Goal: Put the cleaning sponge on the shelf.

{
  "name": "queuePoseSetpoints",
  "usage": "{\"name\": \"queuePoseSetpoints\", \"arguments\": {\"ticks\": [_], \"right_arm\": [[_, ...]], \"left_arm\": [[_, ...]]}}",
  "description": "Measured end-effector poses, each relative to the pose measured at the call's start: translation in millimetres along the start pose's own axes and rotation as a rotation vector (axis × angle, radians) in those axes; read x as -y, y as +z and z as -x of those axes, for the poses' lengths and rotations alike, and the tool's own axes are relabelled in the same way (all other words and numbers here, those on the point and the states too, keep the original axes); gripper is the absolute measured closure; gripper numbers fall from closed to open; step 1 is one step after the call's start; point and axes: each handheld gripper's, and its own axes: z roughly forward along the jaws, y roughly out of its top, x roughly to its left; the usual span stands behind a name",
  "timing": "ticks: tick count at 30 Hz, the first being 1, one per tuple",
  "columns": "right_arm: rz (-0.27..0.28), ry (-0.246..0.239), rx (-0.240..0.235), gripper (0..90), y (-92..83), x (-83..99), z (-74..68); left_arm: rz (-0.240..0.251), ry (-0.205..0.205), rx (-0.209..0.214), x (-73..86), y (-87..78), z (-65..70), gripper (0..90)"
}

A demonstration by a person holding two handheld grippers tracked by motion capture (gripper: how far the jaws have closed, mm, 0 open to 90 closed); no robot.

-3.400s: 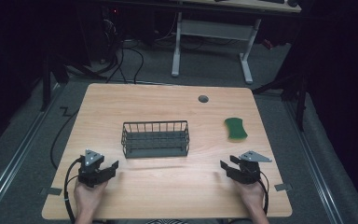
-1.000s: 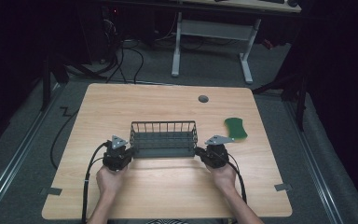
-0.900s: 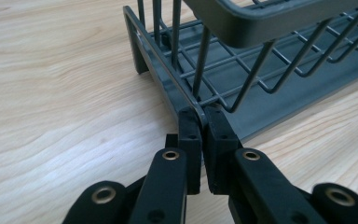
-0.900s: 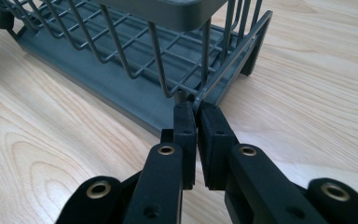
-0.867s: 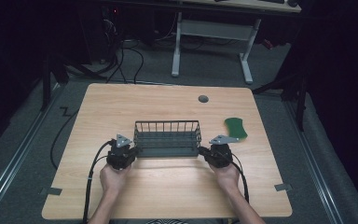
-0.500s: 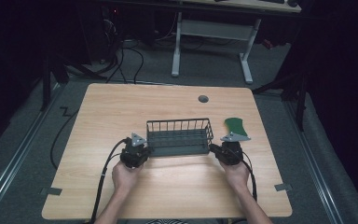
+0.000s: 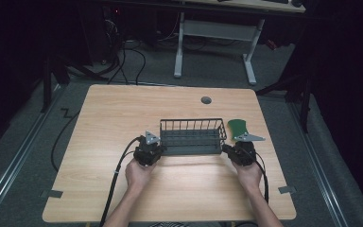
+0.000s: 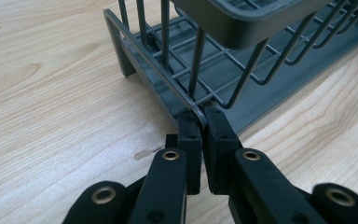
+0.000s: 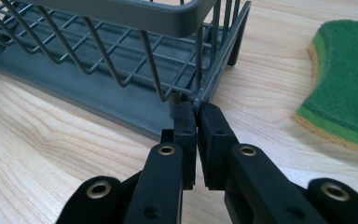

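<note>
The dark grey wire basket with a solid plastic base (image 7: 192,137) stands upright on the light wooden table (image 7: 123,109), a little toward three o'clock of the tabletop's middle. At its nine o'clock end the left gripper (image 7: 157,149) has its jaws pinched together on the thin bottom rail of the end wall; the left gripper view shows that rail caught between the two black pads (image 8: 200,122). At the three o'clock end the right gripper (image 7: 228,149) is clamped the same way on the lower corner wire (image 9: 196,103). A green kidney-shaped sponge with a tan underside (image 7: 237,126) lies just beside the basket at its three o'clock. A round grey grommet (image 7: 206,100) sits at twelve o'clock, well apart.
</note>
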Motion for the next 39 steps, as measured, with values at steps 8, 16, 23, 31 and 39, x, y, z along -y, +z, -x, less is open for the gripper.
{"name": "queuePoseSetpoints", "arguments": {"ticks": [8,16,23,31,39], "right_arm": [[-0.002,0.011,0.002,86.5,-2.8,2.9,4.6],[-0.004,0.005,-0.002,86.1,-2.8,4.1,4.9],[-0.003,0.016,-0.014,74.4,-4.3,8.7,7.3],[0.021,0.013,-0.001,59.7,-16.2,15.9,10.0],[0.071,0.039,0.038,46.9,-31.4,21.6,23.2]], "left_arm": [[-0.005,0.005,0.006,-2.7,4.3,4.1,86.0],[-0.007,0.001,0.021,-2.6,4.6,2.4,85.3],[0.001,-0.007,0.022,-0.1,1.8,0.6,68.2],[0.019,-0.037,0.010,7.5,-9.0,-7.9,48.4],[0.032,-0.071,-0.026,24.1,-22.9,-23.2,41.6]]}}
